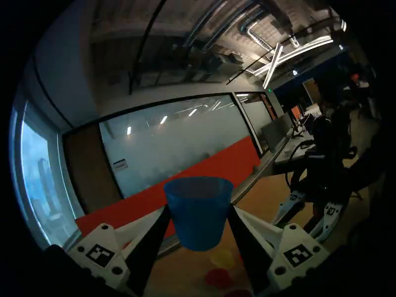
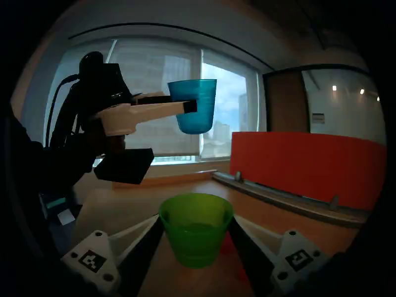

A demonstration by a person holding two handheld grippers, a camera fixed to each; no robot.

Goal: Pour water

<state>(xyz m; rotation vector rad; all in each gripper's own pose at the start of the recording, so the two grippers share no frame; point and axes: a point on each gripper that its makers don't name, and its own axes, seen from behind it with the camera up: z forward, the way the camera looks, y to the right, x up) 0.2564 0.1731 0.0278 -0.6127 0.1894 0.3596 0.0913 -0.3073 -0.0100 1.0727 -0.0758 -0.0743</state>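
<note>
Between the fingers of my left claw (image 1: 198, 210), low in the middle of the left gripper view, sits the blue cup (image 1: 199, 220) — upright, pinched from both sides, the jaws only as wide as the cup. My right claw (image 2: 196, 225) grips the green cup (image 2: 196, 237) the same way, low centre of the right gripper view, above the wooden table (image 2: 123, 208). In that frame's upper middle the blue cup hangs against the window (image 2: 232, 114) — held level, well above the green one.
</note>
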